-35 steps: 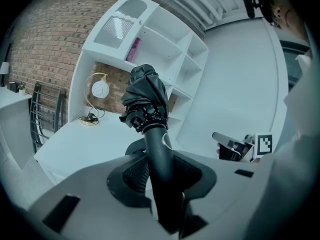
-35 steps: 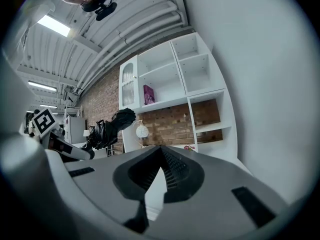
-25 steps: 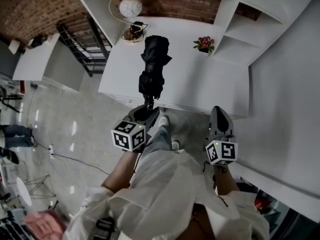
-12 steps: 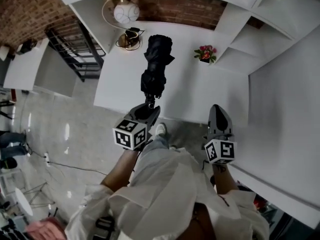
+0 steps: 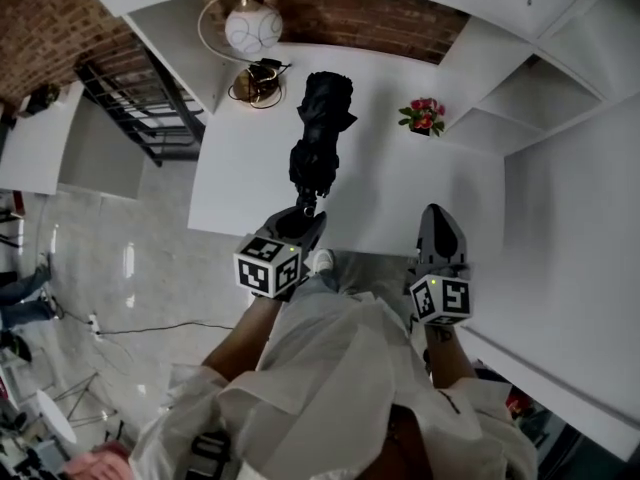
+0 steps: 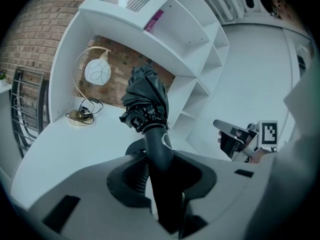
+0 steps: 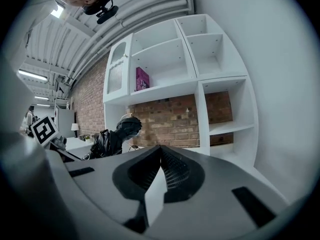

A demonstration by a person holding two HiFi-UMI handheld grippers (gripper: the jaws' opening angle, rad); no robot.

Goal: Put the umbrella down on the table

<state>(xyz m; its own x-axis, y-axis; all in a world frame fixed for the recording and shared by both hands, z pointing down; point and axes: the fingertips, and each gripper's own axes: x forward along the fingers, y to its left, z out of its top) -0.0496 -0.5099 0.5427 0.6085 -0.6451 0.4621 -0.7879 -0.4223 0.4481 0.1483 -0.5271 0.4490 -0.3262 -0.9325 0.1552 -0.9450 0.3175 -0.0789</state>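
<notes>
Over the table (image 5: 400, 183), the left gripper (image 5: 304, 216) clamps the umbrella (image 5: 322, 128) handle — lower it flat before releasing; the right gripper (image 5: 437, 220) is closed, empty.

The umbrella (image 5: 322, 133) is crumpled black cloth with a faint sheen, and its handle (image 6: 159, 156) is smooth, matt black plastic. The left gripper (image 5: 306, 212) and the right gripper (image 5: 437, 211) have matt grey plastic shells. The table (image 5: 400, 193) and the shelves (image 7: 165, 59) are smooth, matt white. The wall (image 5: 380, 18) behind is rough red brick. The floor (image 5: 120, 258) is glossy and throws back light. The lamp (image 5: 251, 28) has a smooth white globe in a shiny metal ring. The shirt (image 5: 330, 368) is thin, creased white cloth.
</notes>
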